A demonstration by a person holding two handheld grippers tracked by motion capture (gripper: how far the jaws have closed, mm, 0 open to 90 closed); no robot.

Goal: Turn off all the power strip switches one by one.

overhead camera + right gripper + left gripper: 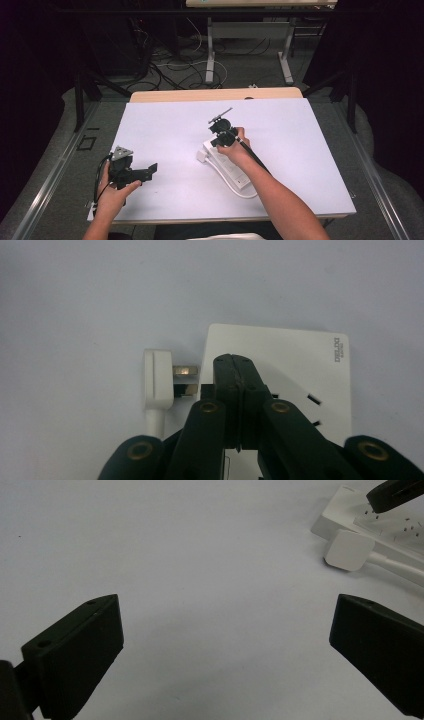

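Note:
A white power strip (231, 171) lies on the white table (165, 125), right of centre. Its white plug (201, 156) rests beside the strip's far-left end, with the prongs bare and facing the strip's side (185, 372). My right gripper (217, 143) hovers over that end of the strip (290, 357), its jaws pressed together with nothing between them (235, 365). My left gripper (150, 170) sits low near the table's front-left, jaws wide apart over bare table (225, 625). From there the plug (348, 550), the strip (345, 507) and the right gripper's tip (395, 492) show at upper right.
The strip's white cable (239, 191) loops toward the front edge beside the right forearm. A wooden tabletop edge (215, 94) shows at the back. Beyond it are the floor, loose cables (175, 67) and another table's white legs (210, 55).

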